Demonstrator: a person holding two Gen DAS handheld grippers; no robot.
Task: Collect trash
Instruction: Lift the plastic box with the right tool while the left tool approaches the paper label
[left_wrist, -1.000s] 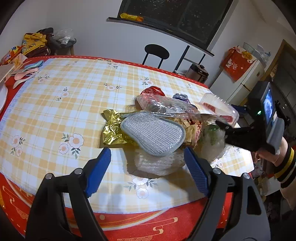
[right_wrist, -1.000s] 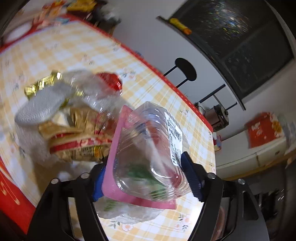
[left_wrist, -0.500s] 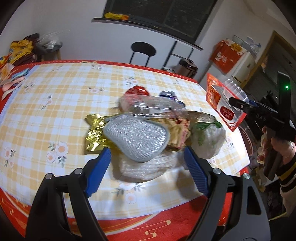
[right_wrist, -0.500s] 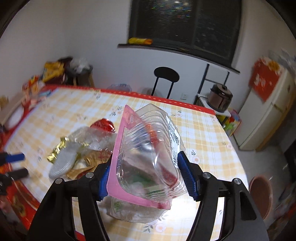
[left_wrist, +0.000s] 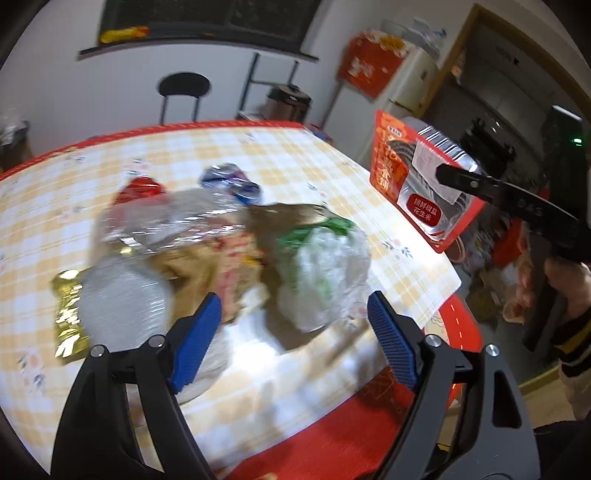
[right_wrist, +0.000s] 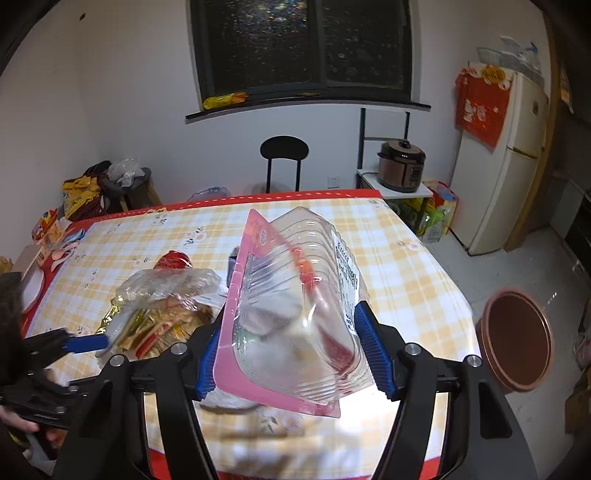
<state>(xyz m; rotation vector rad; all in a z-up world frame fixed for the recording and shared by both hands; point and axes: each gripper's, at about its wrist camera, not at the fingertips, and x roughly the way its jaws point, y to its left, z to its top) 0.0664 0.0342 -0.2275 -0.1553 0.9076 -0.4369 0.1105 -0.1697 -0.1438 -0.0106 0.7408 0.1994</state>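
Note:
My right gripper (right_wrist: 291, 350) is shut on a clear plastic tray with a pink backing (right_wrist: 295, 295), held in the air over the table's near right side. In the left wrist view the same tray (left_wrist: 417, 184) hangs beyond the table's right edge. My left gripper (left_wrist: 295, 339) is open, low over the trash pile, with a white and green plastic bag (left_wrist: 321, 273) just ahead of its pads. The pile also holds a clear wrapper (left_wrist: 166, 221), a silvery pouch (left_wrist: 122, 302), gold foil (left_wrist: 68, 314), a red wrapper (left_wrist: 140, 186) and a blue can (left_wrist: 229, 181).
The checked tablecloth (right_wrist: 406, 266) has a red border. A brown round bin (right_wrist: 517, 339) stands on the floor at the right. A black stool (right_wrist: 284, 151), a rice cooker (right_wrist: 400, 166) and a fridge (right_wrist: 517, 155) line the far wall. Spoons and packets (right_wrist: 59, 243) lie at the far left.
The right gripper has lifted the tray off the pile, rolled it upright and carried it right. The left gripper has slid right along the pile, from the silvery pouch to the white bag.

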